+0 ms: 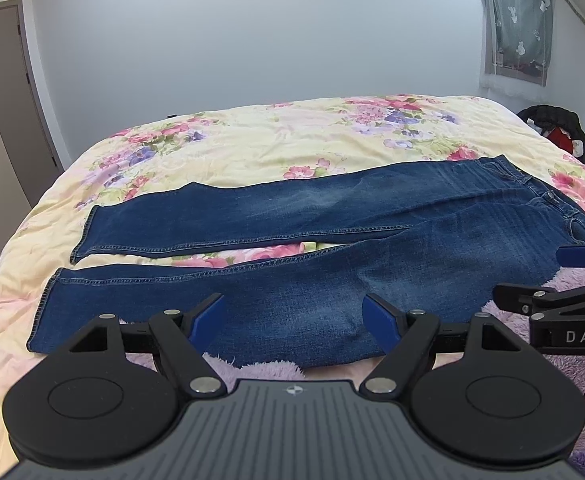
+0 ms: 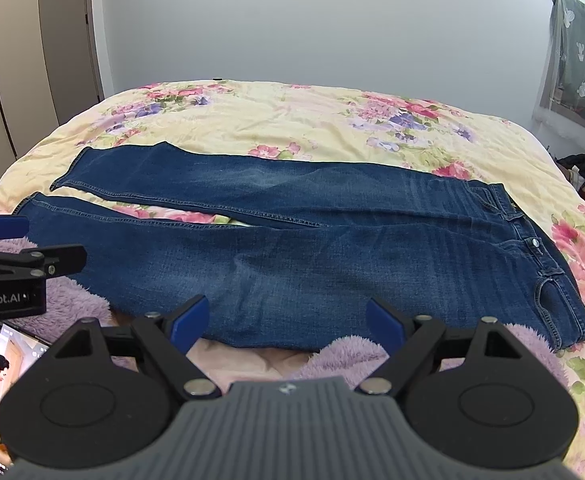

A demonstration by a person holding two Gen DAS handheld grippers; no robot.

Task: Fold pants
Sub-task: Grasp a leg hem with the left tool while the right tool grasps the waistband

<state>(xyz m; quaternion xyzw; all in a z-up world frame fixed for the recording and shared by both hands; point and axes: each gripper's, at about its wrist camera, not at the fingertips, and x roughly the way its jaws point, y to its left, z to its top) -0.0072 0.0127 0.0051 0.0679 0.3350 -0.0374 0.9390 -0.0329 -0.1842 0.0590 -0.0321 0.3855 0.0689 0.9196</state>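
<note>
Currently: jeans [image 1: 292, 220] flat on floral bedspread [image 1: 252, 136], legs parted. Left gripper [image 1: 294, 316] and right gripper [image 2: 288, 318] gape wide, empty. Advice: pinch near-leg edge, fold evenly onto far leg.

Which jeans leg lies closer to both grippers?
The near leg, under the left gripper; the far leg lies beyond a strip of floral quilt.
</note>
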